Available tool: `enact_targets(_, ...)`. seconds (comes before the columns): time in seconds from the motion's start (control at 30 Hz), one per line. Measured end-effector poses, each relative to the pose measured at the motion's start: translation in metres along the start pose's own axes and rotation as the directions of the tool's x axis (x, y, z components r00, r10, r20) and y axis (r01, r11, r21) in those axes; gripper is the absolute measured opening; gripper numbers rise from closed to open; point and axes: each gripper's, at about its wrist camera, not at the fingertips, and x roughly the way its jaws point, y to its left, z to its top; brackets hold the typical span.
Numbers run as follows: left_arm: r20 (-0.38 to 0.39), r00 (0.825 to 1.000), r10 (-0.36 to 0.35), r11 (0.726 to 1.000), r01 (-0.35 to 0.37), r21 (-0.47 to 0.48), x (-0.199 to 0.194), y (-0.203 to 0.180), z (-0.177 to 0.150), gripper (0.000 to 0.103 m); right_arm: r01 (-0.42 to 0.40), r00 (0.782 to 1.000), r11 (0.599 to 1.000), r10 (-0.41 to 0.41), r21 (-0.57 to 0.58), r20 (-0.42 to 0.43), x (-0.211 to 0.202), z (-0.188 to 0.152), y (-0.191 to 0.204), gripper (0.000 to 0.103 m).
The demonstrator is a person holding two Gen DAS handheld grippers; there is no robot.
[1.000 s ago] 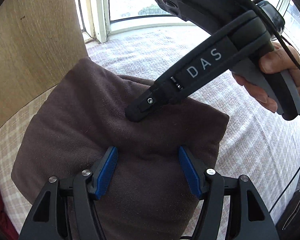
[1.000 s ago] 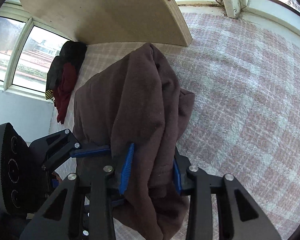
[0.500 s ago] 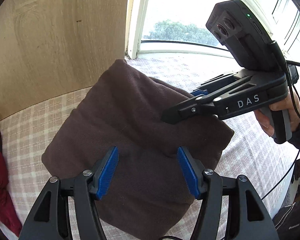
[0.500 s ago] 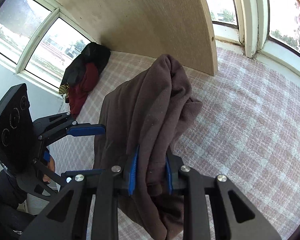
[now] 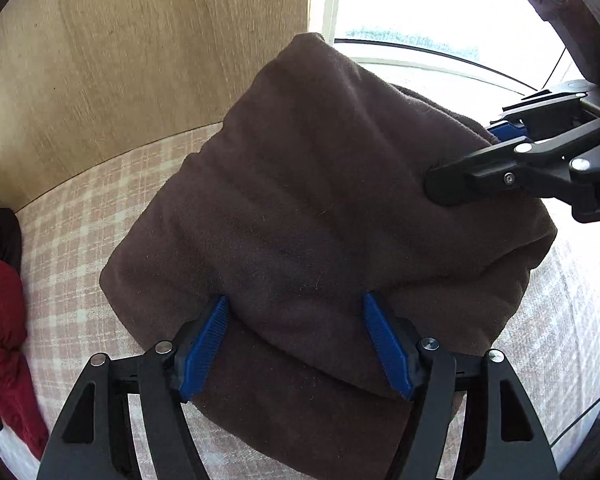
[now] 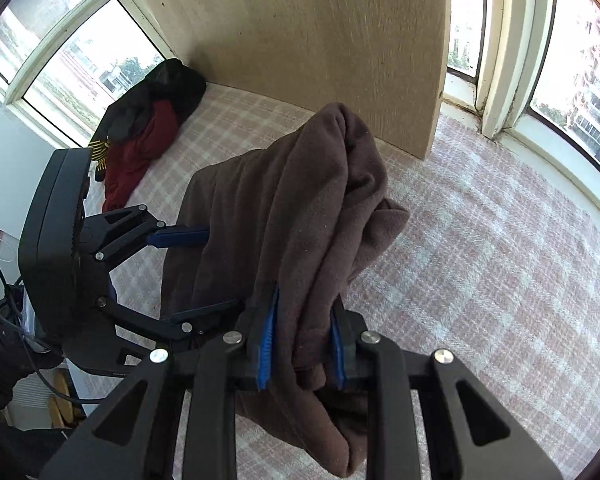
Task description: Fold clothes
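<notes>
A thick folded brown garment [image 5: 320, 200] hangs lifted over the checked bedcover [image 5: 72, 240]. My left gripper [image 5: 294, 300] has a wide bundle of it between its blue pads, which still touch the cloth while the jaws are opening. In the right wrist view the same garment [image 6: 300, 208] drapes up and away from my right gripper [image 6: 306, 296], which is shut narrowly on a bunched edge of it. The left gripper [image 6: 220, 270] straddles the garment's left side there. The right gripper [image 5: 460, 160] bites the cloth's right edge in the left wrist view.
A tall wooden board [image 6: 320, 40] stands behind the garment, with windows on both sides. A pile of red and black clothes [image 6: 148, 128] lies at the far left of the bedcover [image 6: 480, 280]. A sleeved hand holds the left gripper at the lower left.
Both grippers have risen with the garment, lifting it off the bedcover. In the left wrist view the right gripper has slid to the right edge. The left jaws stand slightly wider.
</notes>
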Motion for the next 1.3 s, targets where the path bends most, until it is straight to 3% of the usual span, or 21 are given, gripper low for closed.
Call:
enact_targets(0.13, -0.003, 1.000, -0.017, 1.000, 0.016, -0.025, -0.001, -0.001, 0.001, 0.068, 0.076, 0.997, 0.995, -0.073, -0.065, 0.037, 0.008, -0.007, 0.004, 0.023)
enact_targets(0.47, 0.046, 0.998, -0.036, 0.997, 0.039, -0.059, -0.006, -0.008, -0.006, 0.068, 0.197, 0.979, 0.973, -0.203, -0.122, -0.031, 0.026, -0.005, 0.007, 0.023)
enact_targets(0.6, 0.064, 0.996, -0.064, 0.993, 0.070, -0.095, -0.010, -0.003, -0.010, 0.059, 0.255, 0.966, 0.946, -0.259, -0.201, 0.006, 0.018, -0.008, 0.031, 0.022)
enact_targets(0.8, 0.074, 0.991, -0.110, 0.986, 0.118, -0.119, -0.022, -0.002, -0.017, 0.040, 0.248, 0.969, 0.950, -0.246, -0.192, 0.032, -0.003, -0.004, 0.045, 0.021)
enact_targets(0.9, 0.088, 0.990, -0.110, 0.986, 0.120, -0.115, -0.028, -0.003, -0.021, 0.036, 0.260, 0.966, 0.943, -0.255, -0.207, 0.051, -0.011, -0.005, 0.058, 0.021)
enact_targets(1.1, 0.130, 0.981, -0.145, 0.980, 0.160, -0.116, -0.045, -0.001, -0.033, 0.029, 0.241, 0.970, 0.951, -0.228, -0.193, 0.087, -0.031, -0.005, 0.078, 0.021)
enact_targets(1.3, 0.220, 0.953, -0.208, 0.962, 0.240, -0.132, -0.069, -0.006, -0.043, 0.028, 0.156, 0.984, 0.972, -0.138, -0.176, 0.111, -0.055, -0.005, 0.103, 0.021)
